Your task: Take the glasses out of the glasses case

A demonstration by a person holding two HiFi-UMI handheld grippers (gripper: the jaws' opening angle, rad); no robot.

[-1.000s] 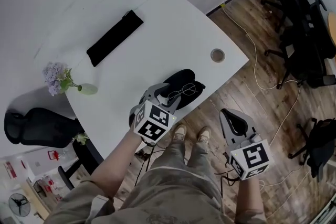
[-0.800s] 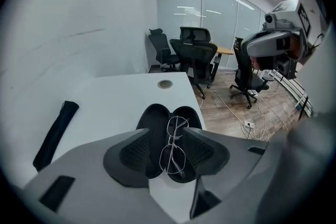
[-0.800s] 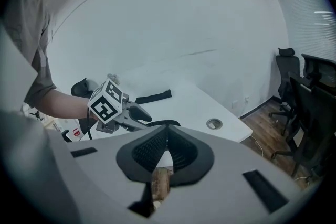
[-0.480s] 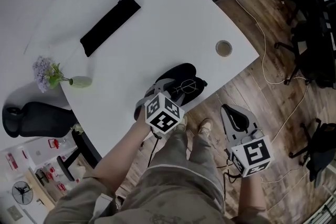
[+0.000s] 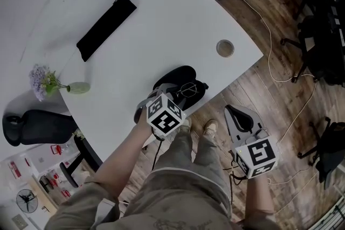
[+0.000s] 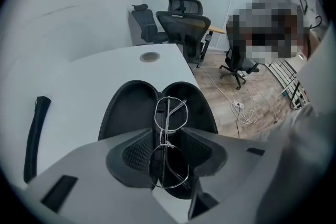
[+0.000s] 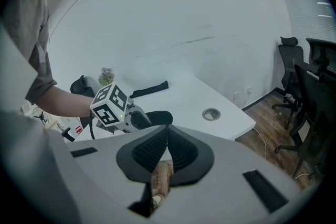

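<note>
A black glasses case (image 5: pixel 175 74) lies open near the front edge of the white table (image 5: pixel 161 24), with wire-frame glasses (image 5: pixel 188 89) resting in it. My left gripper (image 5: pixel 168 93) points steeply down over the case. In the left gripper view its jaws are closing, with the glasses (image 6: pixel 167 140) between the pads and the pads not pressing on the frame; the case (image 6: pixel 128 107) lies open beyond. My right gripper (image 5: pixel 236 113) hangs off the table above the floor, its pads (image 7: pixel 157 152) together with nothing between them. The right gripper view shows the left gripper (image 7: pixel 113 107) at the case (image 7: pixel 157 117).
A long black pouch (image 5: pixel 106 27) lies at the table's far left. A small vase of flowers (image 5: pixel 51 83) stands at the left edge. A round cable grommet (image 5: pixel 225 48) sits at the right. Office chairs (image 5: pixel 318 35) and a cable stand on the wooden floor.
My left gripper has come down onto the open case, so its jaws now straddle the glasses. The right gripper has sunk slightly beside the table.
</note>
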